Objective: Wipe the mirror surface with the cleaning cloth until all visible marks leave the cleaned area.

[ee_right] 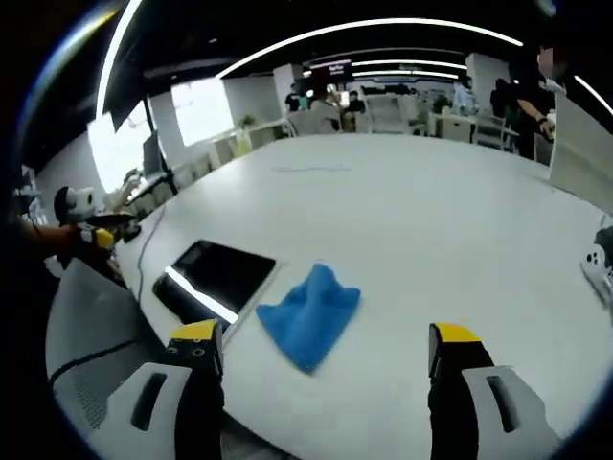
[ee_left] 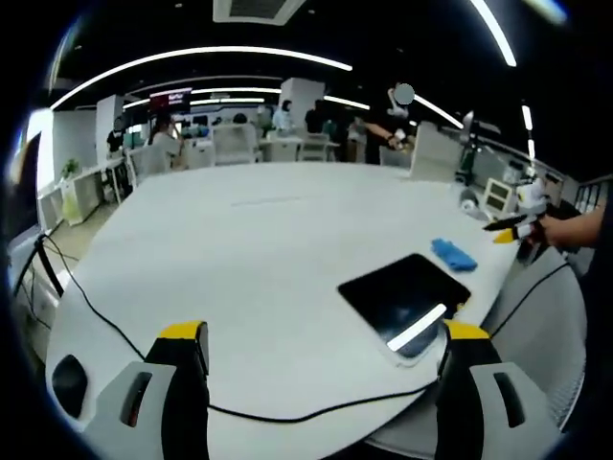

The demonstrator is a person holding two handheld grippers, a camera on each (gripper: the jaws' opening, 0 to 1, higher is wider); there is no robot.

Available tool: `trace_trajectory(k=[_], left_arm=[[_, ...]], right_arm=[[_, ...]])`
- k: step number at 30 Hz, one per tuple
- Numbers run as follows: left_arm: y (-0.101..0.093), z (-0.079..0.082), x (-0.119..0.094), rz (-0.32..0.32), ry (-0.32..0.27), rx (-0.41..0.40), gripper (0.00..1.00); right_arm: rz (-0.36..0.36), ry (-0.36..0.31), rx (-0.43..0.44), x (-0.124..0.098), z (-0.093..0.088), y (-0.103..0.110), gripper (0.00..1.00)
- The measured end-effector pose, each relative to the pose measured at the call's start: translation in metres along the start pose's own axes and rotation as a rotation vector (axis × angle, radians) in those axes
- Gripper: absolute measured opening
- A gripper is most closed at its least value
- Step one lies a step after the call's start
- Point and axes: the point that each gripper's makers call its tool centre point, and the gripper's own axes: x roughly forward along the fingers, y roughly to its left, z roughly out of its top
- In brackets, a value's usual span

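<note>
The mirror point(ee_left: 407, 292) is a dark, flat rectangle with a pale rim, lying near the edge of the white table point(ee_left: 259, 249). It reflects a ceiling light strip. The blue cleaning cloth point(ee_left: 453, 254) lies crumpled just beyond it. My left gripper point(ee_left: 326, 359) is open and empty, held above the table short of the mirror. In the right gripper view the cloth point(ee_right: 308, 314) sits just ahead of my open, empty right gripper point(ee_right: 326, 353), with the mirror point(ee_right: 218, 278) touching its left side. Each gripper shows in the other's view: the right gripper point(ee_left: 515, 228), the left gripper point(ee_right: 96, 233).
A black cable point(ee_left: 105, 321) runs across the table's near edge. A grey chair back point(ee_right: 86, 326) stands beside the table by the mirror. A small white device point(ee_right: 599, 264) lies at the table's right side. Desks, chairs and people are far behind.
</note>
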Motion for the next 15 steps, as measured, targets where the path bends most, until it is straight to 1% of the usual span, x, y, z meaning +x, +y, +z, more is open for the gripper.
trace_trajectory(k=[1, 3, 5, 6, 7, 9, 11, 15], left_arm=[[0.0, -0.001, -0.001, -0.001, 0.001, -0.001, 1.0], [0.0, -0.003, -0.001, -0.004, 0.001, -0.001, 1.0], [0.0, -0.004, -0.003, -0.008, -0.001, -0.004, 1.0], [0.0, -0.004, -0.003, -0.009, -0.003, -0.005, 1.0], [0.001, -0.004, -0.003, -0.01, -0.006, -0.007, 1.0], [-0.001, -0.004, -0.003, -0.012, -0.011, -0.005, 1.0], [-0.002, -0.005, -0.004, -0.022, -0.011, -0.003, 1.0], [-0.004, -0.005, -0.005, -0.029, -0.016, 0.007, 1.0]], right_arm=[[0.014, -0.007, -0.002, -0.001, 0.0, 0.002, 0.99], [0.023, -0.018, -0.014, -0.003, 0.001, 0.005, 1.0], [0.065, -0.045, -0.049, -0.003, 0.004, 0.014, 1.0], [0.077, -0.04, -0.062, -0.003, 0.002, 0.018, 1.0], [0.098, -0.045, -0.101, -0.002, 0.001, 0.024, 1.0], [0.097, -0.045, -0.135, -0.001, 0.0, 0.028, 1.0], [0.101, -0.047, -0.127, 0.0, -0.001, 0.03, 1.0], [0.105, -0.064, -0.128, 0.001, 0.004, 0.032, 1.0]])
